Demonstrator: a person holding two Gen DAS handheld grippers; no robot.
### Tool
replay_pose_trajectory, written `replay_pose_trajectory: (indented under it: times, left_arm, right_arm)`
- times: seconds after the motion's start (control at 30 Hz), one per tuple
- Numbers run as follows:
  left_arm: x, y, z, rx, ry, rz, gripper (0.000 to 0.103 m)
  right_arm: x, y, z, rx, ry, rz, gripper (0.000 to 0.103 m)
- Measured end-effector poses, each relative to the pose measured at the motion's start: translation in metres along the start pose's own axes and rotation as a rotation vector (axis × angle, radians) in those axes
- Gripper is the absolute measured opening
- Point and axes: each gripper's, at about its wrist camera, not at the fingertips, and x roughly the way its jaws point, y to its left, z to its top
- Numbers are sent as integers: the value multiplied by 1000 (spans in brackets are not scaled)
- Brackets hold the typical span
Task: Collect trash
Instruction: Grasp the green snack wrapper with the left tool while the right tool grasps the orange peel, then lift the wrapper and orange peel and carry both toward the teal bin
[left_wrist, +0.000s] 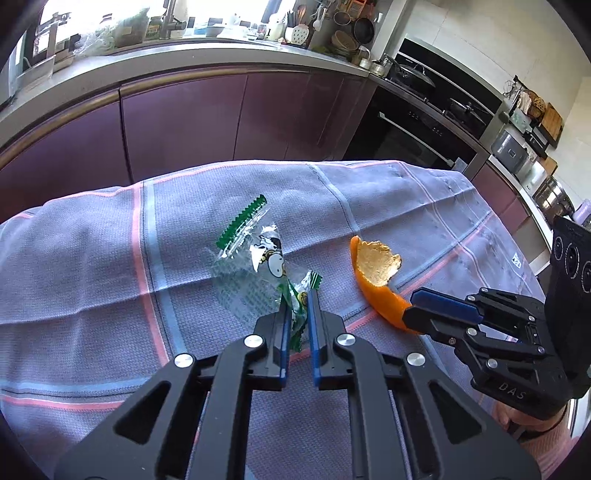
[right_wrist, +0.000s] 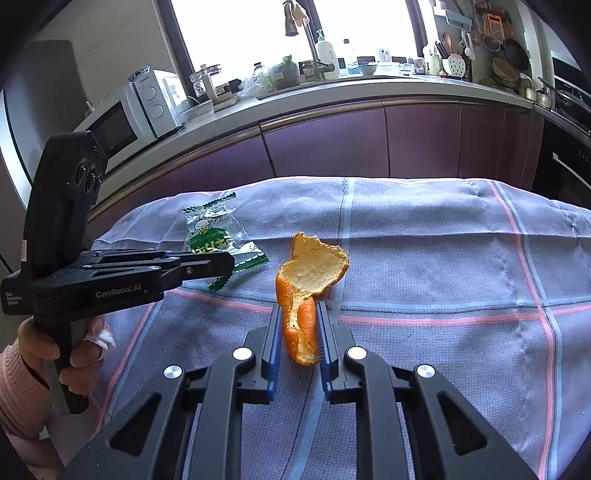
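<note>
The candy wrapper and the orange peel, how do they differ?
The candy wrapper is thin clear plastic with green serrated edges and a cartoon print; the orange peel is thick, curled, orange outside, pale inside. The left gripper pinches the wrapper; the right gripper pinches the peel. Both rest on the checked cloth.

Domestic kitchen. Indicated by purple base cabinets (right_wrist: 325, 140) under a grey countertop (right_wrist: 369, 86), sink faucet (right_wrist: 308, 40) at the window, white microwave (right_wrist: 122, 122), built-in oven (left_wrist: 410, 136), and hung pans (left_wrist: 364, 29).
</note>
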Motion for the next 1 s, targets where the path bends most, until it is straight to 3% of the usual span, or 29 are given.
replay_pose_trajectory:
  times: [0.1,0.37,0.5,0.67,0.77,1.0]
  left_arm:
    - [-12,-2,-4,18,-16,1,8]
    - [-44,5,-19,17,-42,-7,8]
    - [-59,6,-28,27,-54,-12,7]
    - [-74,9,-39,31,-70,-11,7]
    - [-84,12,-46,33,-81,0,8]
    - [-110,22,-62,26,-104,3,7]
  right_arm:
    - [-2,0,0,5,-5,17,5]
    - [-4,5,-3,7,-5,12,4]
    - [2,4,-1,22,11,19,14]
    - [6,7,1,12,22,10,14]
    - [7,8,1,8,21,4,6]
    - [-2,18,-3,3,-3,7,5]
